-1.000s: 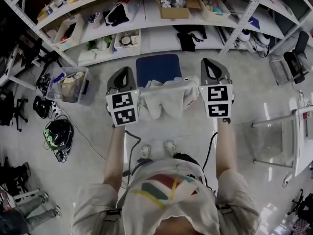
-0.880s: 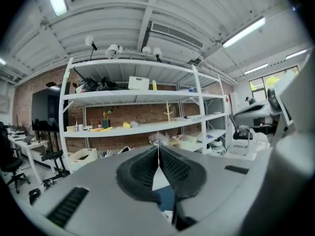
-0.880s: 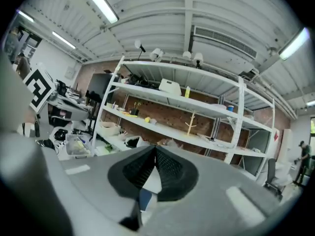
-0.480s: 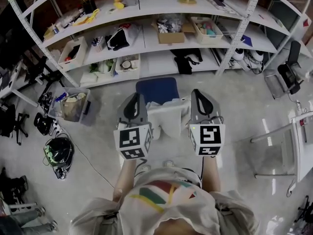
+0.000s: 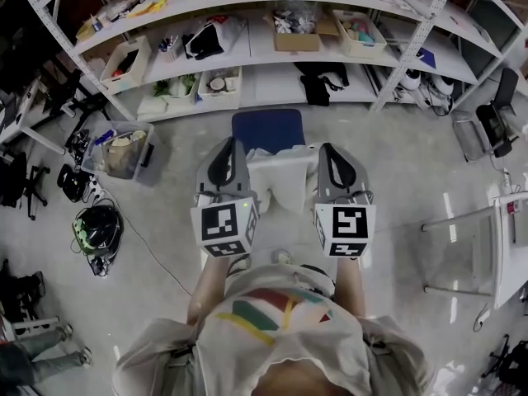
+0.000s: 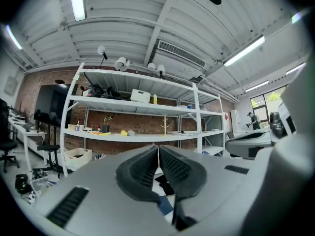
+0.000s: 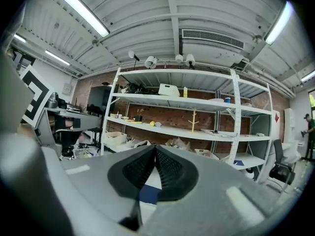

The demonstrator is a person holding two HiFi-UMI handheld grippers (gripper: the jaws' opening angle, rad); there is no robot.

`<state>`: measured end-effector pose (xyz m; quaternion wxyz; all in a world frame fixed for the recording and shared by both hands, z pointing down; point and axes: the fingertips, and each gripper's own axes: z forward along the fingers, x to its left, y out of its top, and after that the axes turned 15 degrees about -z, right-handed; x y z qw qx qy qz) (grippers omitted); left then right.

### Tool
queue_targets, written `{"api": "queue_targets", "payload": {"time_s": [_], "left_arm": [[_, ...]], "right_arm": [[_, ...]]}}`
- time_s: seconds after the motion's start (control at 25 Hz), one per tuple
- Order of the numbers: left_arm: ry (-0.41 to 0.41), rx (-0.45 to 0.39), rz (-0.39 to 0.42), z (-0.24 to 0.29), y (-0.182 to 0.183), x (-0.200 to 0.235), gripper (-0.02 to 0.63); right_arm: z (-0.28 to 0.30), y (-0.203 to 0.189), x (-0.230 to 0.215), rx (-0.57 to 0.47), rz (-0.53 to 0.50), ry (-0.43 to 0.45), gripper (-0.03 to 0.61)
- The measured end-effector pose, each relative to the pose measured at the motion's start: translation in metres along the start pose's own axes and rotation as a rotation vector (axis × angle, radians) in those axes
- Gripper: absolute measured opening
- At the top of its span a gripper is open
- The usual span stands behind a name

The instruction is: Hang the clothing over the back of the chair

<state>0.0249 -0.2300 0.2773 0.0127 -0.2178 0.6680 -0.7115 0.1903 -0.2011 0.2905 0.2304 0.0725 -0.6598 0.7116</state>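
White clothing (image 5: 283, 184) hangs over the back of a chair with a blue seat (image 5: 266, 129), right in front of the person. My left gripper (image 5: 229, 141) hovers at the cloth's left edge and my right gripper (image 5: 332, 147) at its right edge, both above the chair back. In the left gripper view the left gripper (image 6: 158, 146) has its black pads pressed together with no cloth sticking out. The right gripper (image 7: 155, 146) looks the same in the right gripper view. Under both pairs of jaws a bit of blue seat (image 7: 147, 194) shows.
Long white shelves (image 5: 272, 56) with boxes and bags stand behind the chair. A grey bin (image 5: 115, 151) and a dark helmet-like bundle (image 5: 97, 229) sit on the floor at left. A white table frame (image 5: 487, 238) and a black office chair (image 5: 495, 114) are at right.
Both grippers drew back toward the person's body, rose a little and came closer together. The white clothing stays on the chair back. The jaws stayed shut throughout.
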Motion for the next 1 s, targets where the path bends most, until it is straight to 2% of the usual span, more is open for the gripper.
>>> {"api": "queue_targets", "payload": {"time_s": [1.0], "left_arm": [[0.021,-0.015,0.044,-0.008,0.006,-0.005,0.018]], "right_arm": [[-0.012,0.0,-0.013,-0.02,-0.02,-0.028,0.005]]}}
